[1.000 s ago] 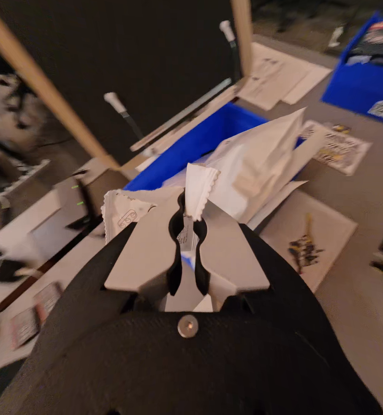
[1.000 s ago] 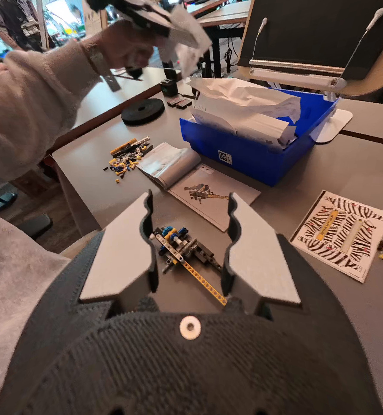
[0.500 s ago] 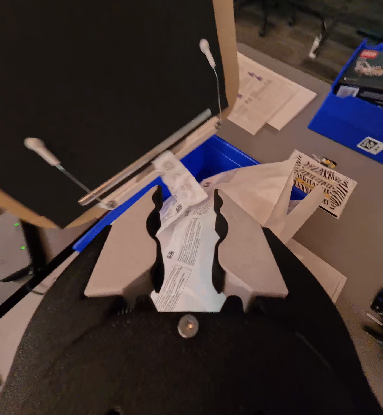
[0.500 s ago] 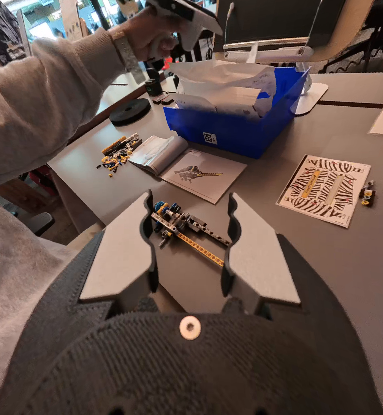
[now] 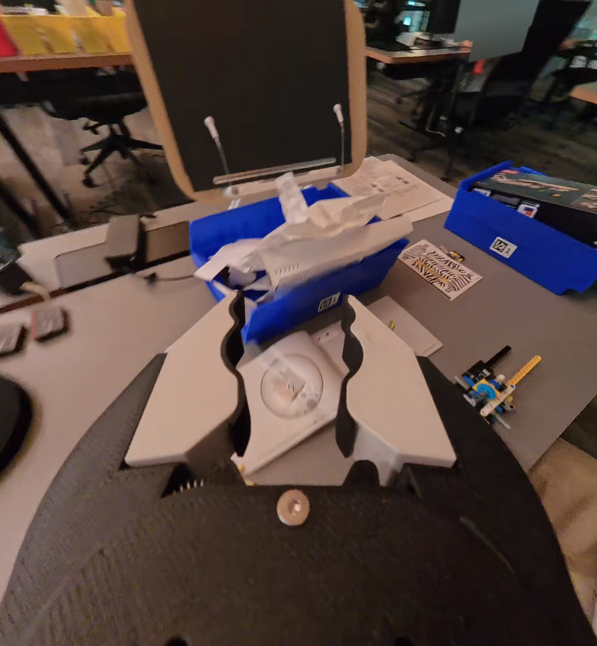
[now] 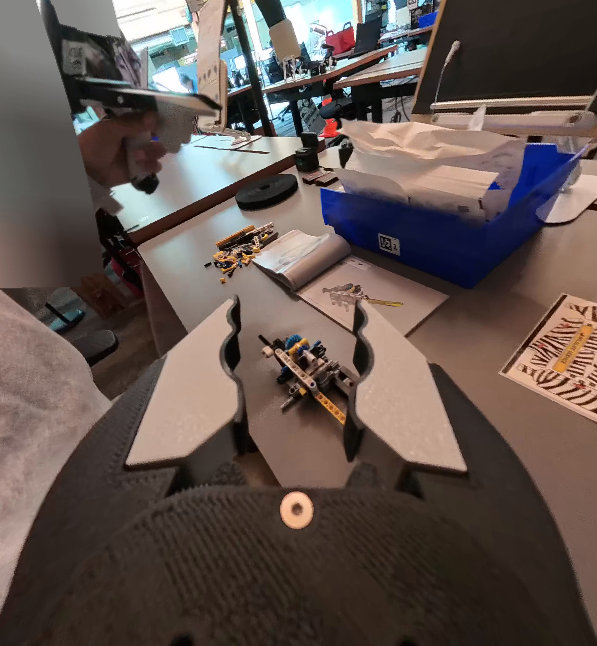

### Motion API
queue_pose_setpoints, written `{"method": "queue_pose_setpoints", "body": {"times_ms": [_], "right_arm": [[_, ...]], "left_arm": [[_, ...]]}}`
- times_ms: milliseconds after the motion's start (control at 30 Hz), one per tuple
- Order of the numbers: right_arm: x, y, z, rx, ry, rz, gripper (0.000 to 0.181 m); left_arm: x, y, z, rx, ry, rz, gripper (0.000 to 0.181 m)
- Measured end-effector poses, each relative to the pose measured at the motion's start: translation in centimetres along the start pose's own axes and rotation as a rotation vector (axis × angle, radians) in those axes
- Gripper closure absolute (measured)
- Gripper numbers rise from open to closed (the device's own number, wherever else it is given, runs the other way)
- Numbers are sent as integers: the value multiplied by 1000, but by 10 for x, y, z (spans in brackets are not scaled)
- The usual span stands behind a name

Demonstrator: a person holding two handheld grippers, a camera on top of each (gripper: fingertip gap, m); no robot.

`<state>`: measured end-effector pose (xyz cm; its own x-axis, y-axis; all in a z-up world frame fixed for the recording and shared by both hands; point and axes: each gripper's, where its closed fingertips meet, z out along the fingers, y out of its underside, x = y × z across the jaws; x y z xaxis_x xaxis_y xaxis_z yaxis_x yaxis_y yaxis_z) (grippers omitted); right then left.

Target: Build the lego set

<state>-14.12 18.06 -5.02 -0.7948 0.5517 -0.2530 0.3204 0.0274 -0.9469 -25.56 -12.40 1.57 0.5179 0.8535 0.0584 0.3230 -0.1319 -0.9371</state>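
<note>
A small lego assembly [image 6: 307, 370] of grey, blue and black parts with a yellow beam lies on the grey table, between the fingers of my right gripper [image 6: 295, 314], which is open and empty above it. The assembly also shows in the left wrist view [image 5: 493, 388], to the right. My left gripper [image 5: 292, 307] is open and empty, held high over the open instruction booklet [image 5: 290, 388]; it also shows in the right wrist view [image 6: 171, 101], raised at upper left. A pile of loose lego pieces [image 6: 241, 244] lies left of the booklet [image 6: 325, 265].
A blue bin [image 6: 440, 234] stuffed with white paper bags [image 5: 311, 237] stands behind the booklet, with a book stand [image 5: 251, 91] behind it. A zebra-striped sticker sheet [image 6: 576, 356] lies at right. A second blue bin [image 5: 535, 234] holds a box. A black disc [image 6: 265, 190] sits far left. About 35 centimetres separates my left fingertips from my right.
My left gripper let go of the white paper bag over the blue bin, opened, and drew back over the booklet. My right gripper moved closer over the lego assembly.
</note>
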Motion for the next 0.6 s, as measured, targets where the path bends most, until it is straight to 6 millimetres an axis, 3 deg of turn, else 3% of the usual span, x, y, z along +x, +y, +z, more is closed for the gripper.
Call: {"method": "queue_pose_setpoints", "body": {"times_ms": [133, 267, 367, 600], "right_arm": [[-28, 6, -5, 19, -14, -38, 119], [-65, 24, -13, 8, -66, -33, 119], [-91, 42, -22, -19, -101, -29, 118], [-151, 94, -33, -95, -206, -71, 121]], "left_arm": [[13, 47, -62, 58, -150, -65, 128], [22, 107, -108, -2, -277, -115, 124], [31, 139, -141, -10, -340, -160, 125], [92, 200, -207, 17, -359, -293, 115]]}}
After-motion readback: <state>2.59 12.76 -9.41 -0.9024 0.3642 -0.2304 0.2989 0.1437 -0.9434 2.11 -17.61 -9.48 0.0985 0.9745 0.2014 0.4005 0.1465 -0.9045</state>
